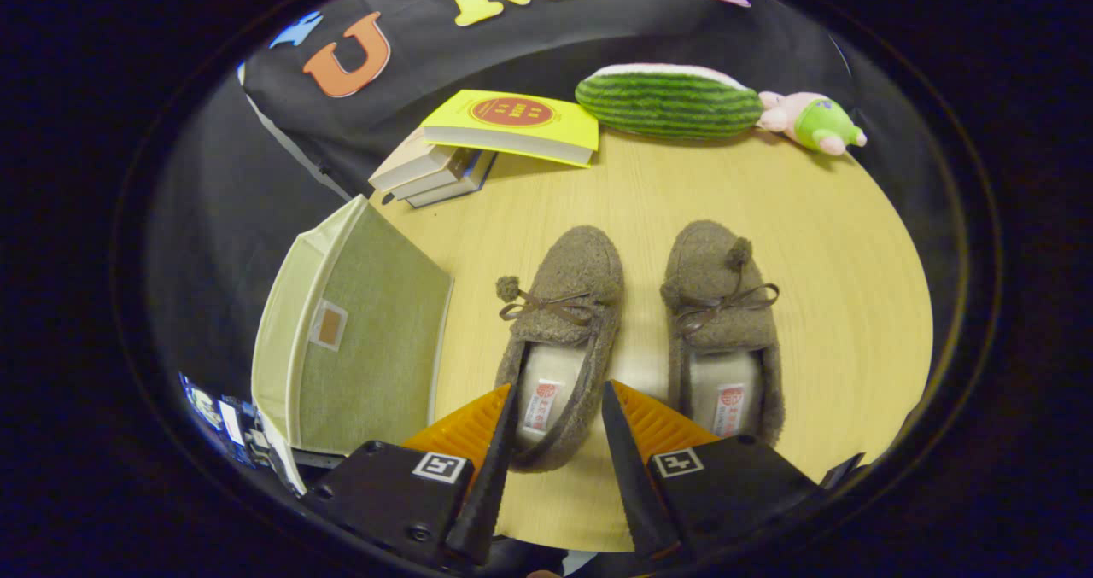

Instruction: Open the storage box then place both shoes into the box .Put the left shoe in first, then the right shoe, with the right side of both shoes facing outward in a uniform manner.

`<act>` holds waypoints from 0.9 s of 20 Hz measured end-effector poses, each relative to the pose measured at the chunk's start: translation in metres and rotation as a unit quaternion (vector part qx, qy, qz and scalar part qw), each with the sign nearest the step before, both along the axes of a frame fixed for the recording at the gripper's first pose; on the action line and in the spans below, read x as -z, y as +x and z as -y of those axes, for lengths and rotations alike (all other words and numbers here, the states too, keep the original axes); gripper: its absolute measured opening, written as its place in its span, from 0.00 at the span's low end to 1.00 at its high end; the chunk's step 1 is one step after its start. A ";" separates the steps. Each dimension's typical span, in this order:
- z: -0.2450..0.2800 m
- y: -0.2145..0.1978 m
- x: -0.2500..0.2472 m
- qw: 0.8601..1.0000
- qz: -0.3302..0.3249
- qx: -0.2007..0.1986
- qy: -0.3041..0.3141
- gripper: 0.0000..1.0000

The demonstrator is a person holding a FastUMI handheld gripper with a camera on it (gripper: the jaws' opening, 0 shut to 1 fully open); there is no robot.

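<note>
Wooden table (820, 245) carried both shoes; your claw (559, 416) stood wide around the left shoe's (559, 322) heel (nothing gripped). Judging by this, the box (367, 347) needed opening first.

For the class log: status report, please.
Gripper open, fingers astride left shoe heel. Right shoe alongside. Storage box closed. Nothing in the way.

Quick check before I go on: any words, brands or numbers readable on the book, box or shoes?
No text reads clearly.
Yellow book: red emblem, characters too blurred.
Left shoe, insole tag: print too small.
Right shoe, insole tag: print too small.
Storage box, patch: looks blank.
Gripper, open around the left shoe's heel: square markers, no words.
</note>
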State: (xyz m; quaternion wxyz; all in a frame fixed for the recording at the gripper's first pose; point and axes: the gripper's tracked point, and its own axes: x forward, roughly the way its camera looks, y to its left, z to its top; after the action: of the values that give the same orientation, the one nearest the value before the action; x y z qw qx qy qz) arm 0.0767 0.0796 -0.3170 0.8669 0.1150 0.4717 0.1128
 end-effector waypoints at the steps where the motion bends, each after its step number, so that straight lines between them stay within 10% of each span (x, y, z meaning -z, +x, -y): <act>1: 0.001 0.002 0.005 1.000 -0.013 0.003 0.001 0.63; 18: -0.002 -0.007 0.034 0.984 -0.150 0.066 0.067 0.06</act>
State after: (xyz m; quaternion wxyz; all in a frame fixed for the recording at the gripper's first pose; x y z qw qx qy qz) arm 0.0696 0.0811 -0.3513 0.7820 0.2194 0.5794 0.0675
